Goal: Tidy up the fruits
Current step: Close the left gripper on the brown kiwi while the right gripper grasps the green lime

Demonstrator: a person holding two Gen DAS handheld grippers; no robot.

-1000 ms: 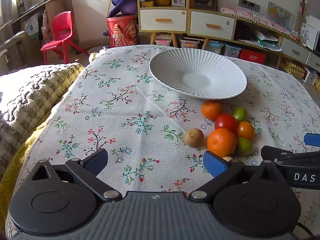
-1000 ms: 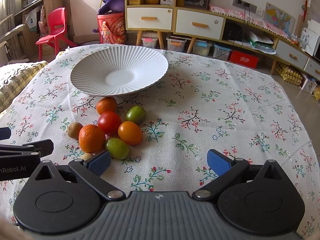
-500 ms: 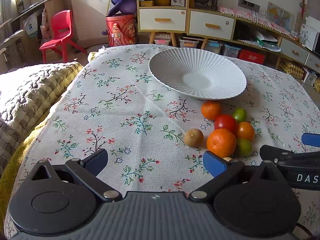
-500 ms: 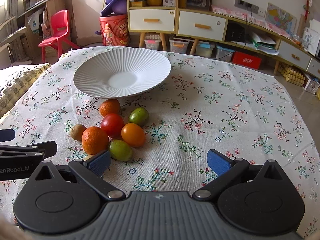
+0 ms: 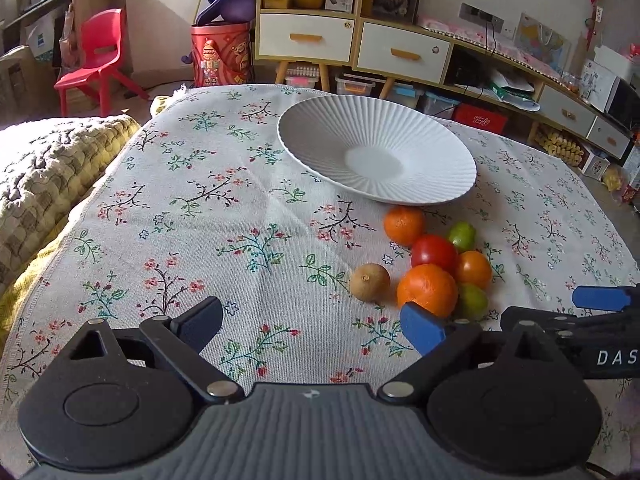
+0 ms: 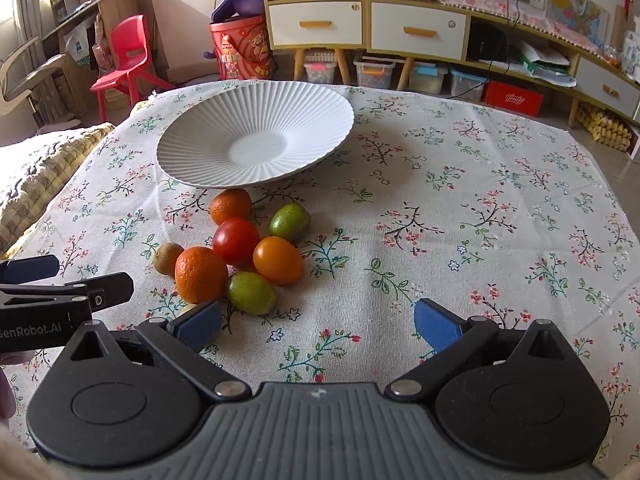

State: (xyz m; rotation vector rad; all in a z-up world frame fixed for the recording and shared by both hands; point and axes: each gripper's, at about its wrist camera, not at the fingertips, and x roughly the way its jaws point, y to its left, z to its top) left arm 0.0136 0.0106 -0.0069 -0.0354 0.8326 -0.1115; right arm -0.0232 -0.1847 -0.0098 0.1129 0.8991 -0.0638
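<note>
Just ahead of right hand-held gripper, fruits, fingers spread

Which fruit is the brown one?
The small brown fruit, at the left edge of the pile beside the big orange. It is dull brown; all the others are orange, red or green.

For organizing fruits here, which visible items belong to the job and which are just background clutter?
Job: white ribbed plate, still without fruit; fruit cluster on the cloth: two oranges, red tomato, orange tomato, two green fruits, brown fruit.
Background: red chair, red bucket, cabinet, blanket.
</note>
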